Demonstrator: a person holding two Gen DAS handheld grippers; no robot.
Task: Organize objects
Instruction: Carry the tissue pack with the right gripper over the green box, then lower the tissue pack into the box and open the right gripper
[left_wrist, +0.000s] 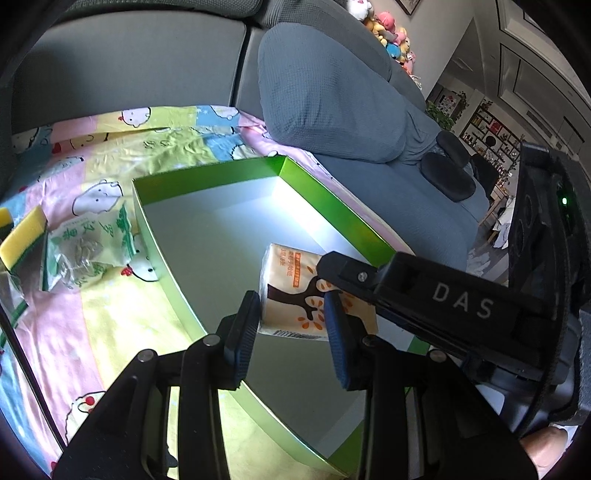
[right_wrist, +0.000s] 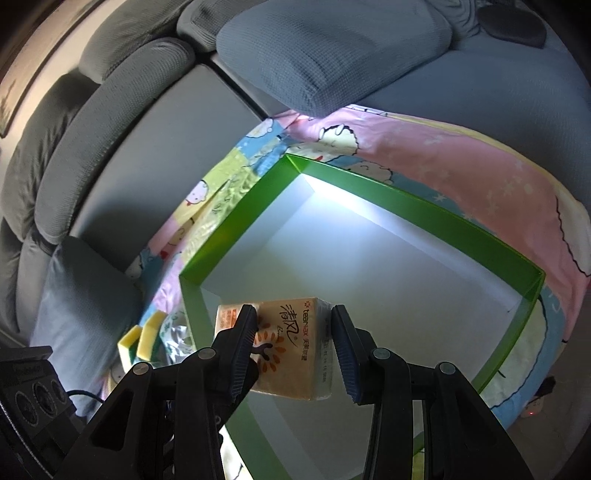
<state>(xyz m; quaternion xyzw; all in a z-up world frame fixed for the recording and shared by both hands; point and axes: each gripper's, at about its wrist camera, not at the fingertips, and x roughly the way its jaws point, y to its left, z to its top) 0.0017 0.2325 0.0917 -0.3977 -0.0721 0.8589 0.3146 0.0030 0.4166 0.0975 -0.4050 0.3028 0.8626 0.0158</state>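
The green box (left_wrist: 332, 206) lies open on a cartoon-print sheet (left_wrist: 110, 155); above its white floor hangs the orange tissue pack (left_wrist: 291, 284), clenched by both the left gripper (left_wrist: 291, 325) and right gripper (right_wrist: 295, 350)

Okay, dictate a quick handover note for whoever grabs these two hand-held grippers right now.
Right hand-held gripper: shut on the orange tissue pack, holding it over the green box, which holds nothing else.
Left hand-held gripper: its fingers sit either side of the same pack; whether they press on it is unclear.
Still outside the box on the cartoon blanket: a yellow-green sponge and a green-printed plastic packet.
Done: pack carried to the box. Left: set it down and release, then probably box the sponge and the packet.
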